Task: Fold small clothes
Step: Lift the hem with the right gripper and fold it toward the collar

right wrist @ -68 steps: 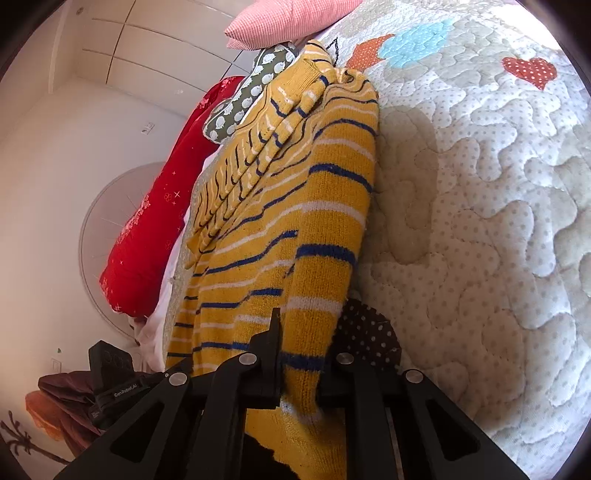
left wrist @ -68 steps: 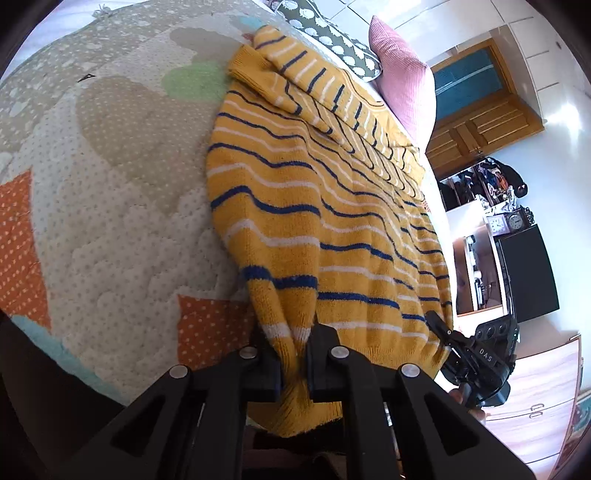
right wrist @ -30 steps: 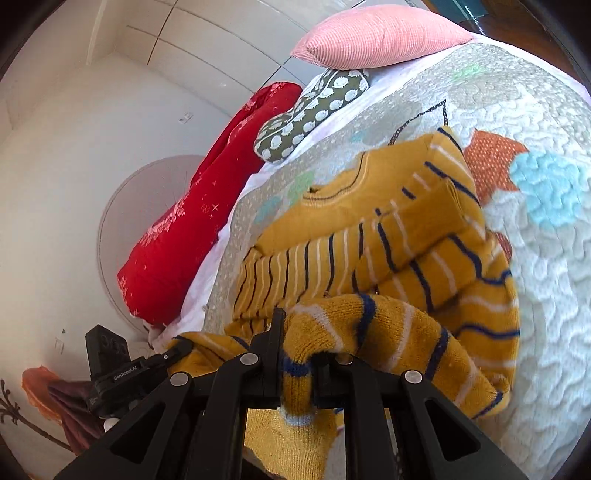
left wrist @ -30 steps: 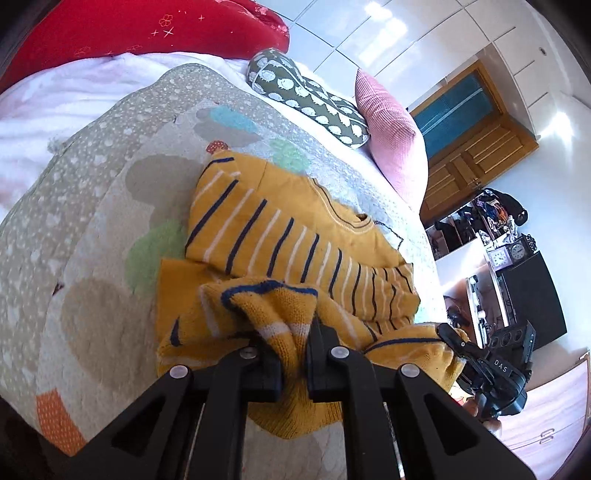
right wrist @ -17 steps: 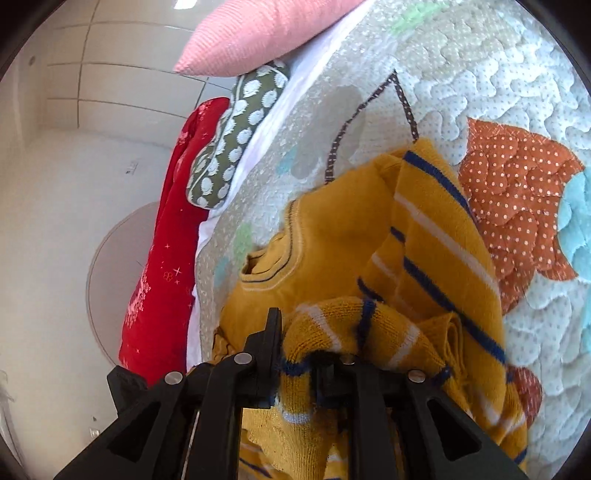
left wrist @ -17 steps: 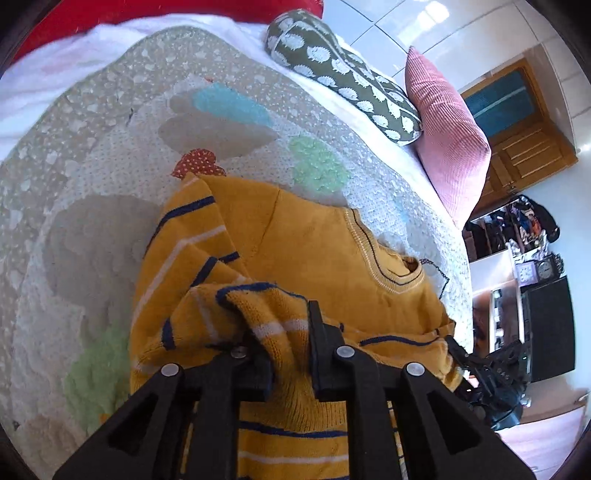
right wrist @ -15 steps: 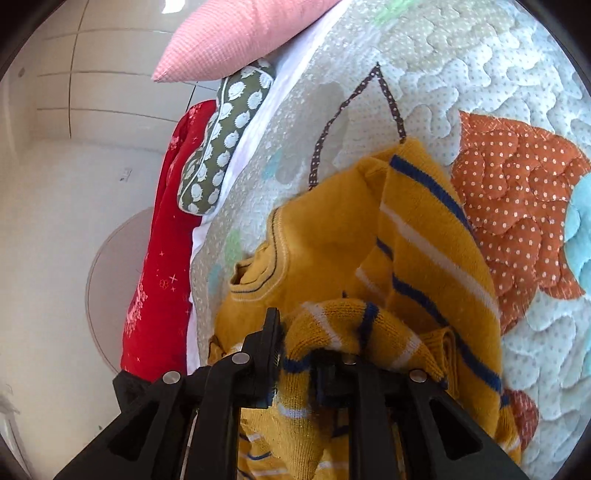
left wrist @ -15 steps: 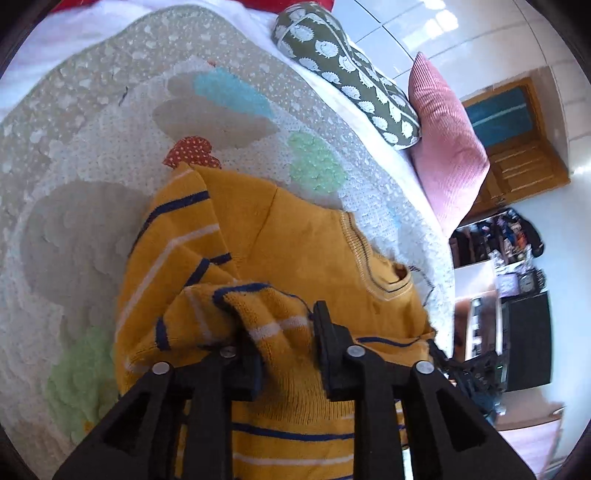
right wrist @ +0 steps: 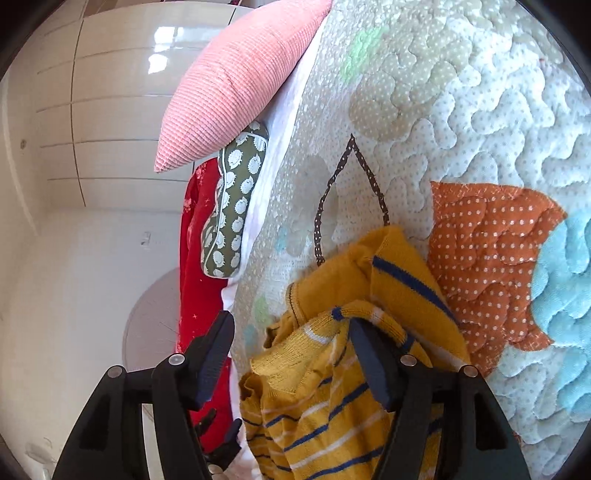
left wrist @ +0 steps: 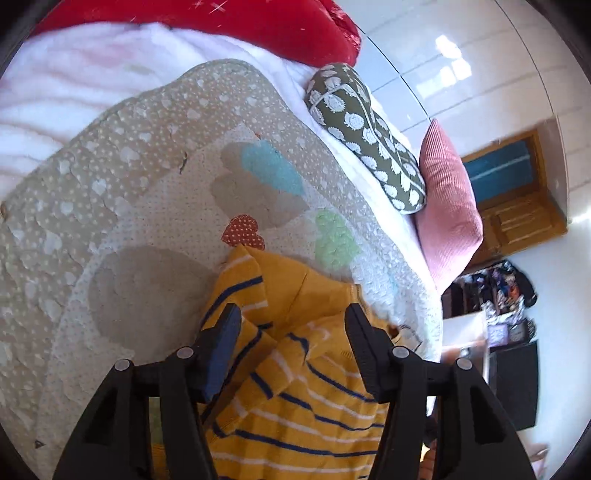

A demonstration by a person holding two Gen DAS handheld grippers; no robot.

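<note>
**Operator:** What do my grippers hold at this point?

**Guide:** Nothing. Your left gripper [left wrist: 291, 325] has just been opening; its jaws stand apart with the folded hem of the sweater [left wrist: 295, 398] lying loose between them, no pad pressing on it. Your right gripper [right wrist: 291, 332] has likewise just been opening. The knit sits between its jaws and brushes the right-hand finger [right wrist: 373, 365], but is not clamped.

**Operator:** Where does the garment lie from each gripper?

**Guide:** Directly below and ahead of both, on the quilt [left wrist: 147, 229]. The hem edge runs crosswise from one gripper to the other; the neckline lies just beyond the fingertips. Both hands are equally near, so withdraw each straight back along its own fingers.

**Operator:** Count?

**Guide:** One sweater, two grippers, one quilt. Beyond them: one olive cushion [left wrist: 365, 136], one pink cushion [left wrist: 450, 206], one red pillow [left wrist: 221, 18].
</note>
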